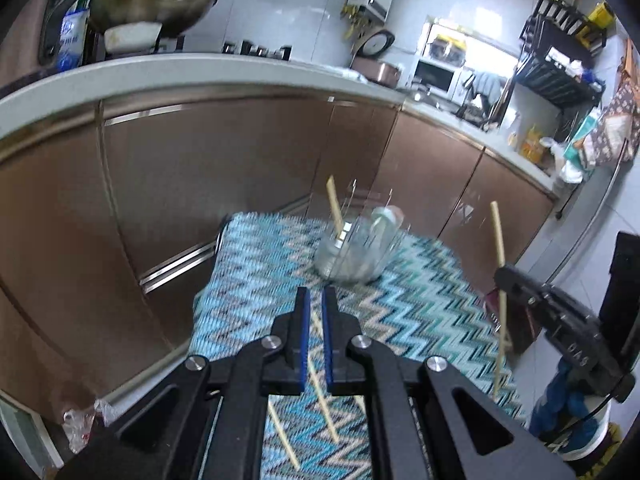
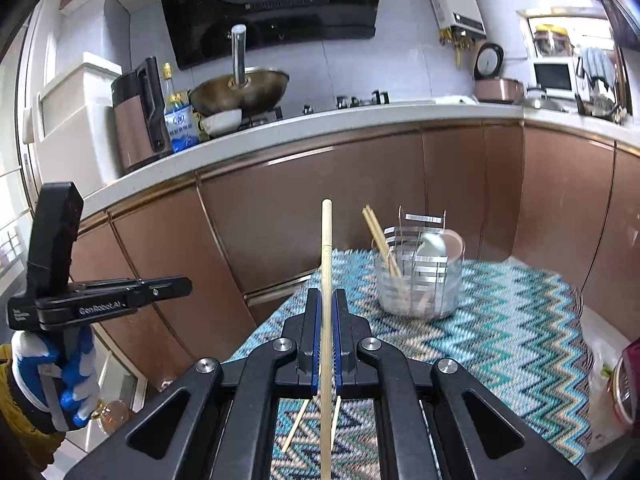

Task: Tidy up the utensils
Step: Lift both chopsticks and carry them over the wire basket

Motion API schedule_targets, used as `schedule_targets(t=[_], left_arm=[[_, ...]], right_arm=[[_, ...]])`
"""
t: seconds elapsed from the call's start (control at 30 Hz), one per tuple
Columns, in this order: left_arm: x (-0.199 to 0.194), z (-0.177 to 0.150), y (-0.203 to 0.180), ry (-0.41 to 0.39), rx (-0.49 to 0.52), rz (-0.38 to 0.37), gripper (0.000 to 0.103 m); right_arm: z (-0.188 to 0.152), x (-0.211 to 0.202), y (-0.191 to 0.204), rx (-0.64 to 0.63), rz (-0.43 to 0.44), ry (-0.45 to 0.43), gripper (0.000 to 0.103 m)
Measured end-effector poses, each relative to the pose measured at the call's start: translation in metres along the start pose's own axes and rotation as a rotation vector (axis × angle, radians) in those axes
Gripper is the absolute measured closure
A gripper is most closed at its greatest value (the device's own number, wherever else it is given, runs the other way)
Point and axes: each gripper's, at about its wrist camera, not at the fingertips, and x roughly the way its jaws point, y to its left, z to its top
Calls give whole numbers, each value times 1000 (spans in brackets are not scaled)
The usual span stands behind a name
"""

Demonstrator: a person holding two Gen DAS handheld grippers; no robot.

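Right gripper pinching slim wooden chopstick, upright, near slatted metal holder.

Work surface: table covered by a zigzag-patterned cloth in teal, blue and cream, standing just in front of brown cabinet doors. A slatted metal utensil holder stands upright on the cloth near the far edge. Loose chopsticks lie flat on the cloth at the near end.

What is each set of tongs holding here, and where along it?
Right tongs grip one chopstick around its middle, upright. Left tongs hold nothing.
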Motion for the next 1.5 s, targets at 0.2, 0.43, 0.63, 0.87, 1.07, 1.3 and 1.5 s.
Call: schedule_targets(t=[0.2, 0.43, 0.63, 0.87, 1.07, 1.3, 1.5], left_arm=[[22, 38, -9, -38, 26, -34, 98], [108, 2, 36, 243, -80, -5, 98], [177, -55, 73, 519, -201, 26, 96], [212, -85, 85, 634, -228, 85, 96], [228, -91, 88, 685, -229, 91, 96], [215, -83, 80, 646, -209, 81, 96], [210, -80, 87, 656, -209, 116, 83]], right_arm=[[32, 22, -14, -19, 1, -49, 98], [32, 61, -34, -5, 36, -41, 98], [10, 87, -51, 46, 60, 5, 98], [-2, 94, -60, 73, 63, 28, 98], [-10, 94, -68, 91, 65, 42, 98], [-15, 91, -74, 110, 63, 47, 98], [-16, 87, -79, 128, 71, 43, 98]])
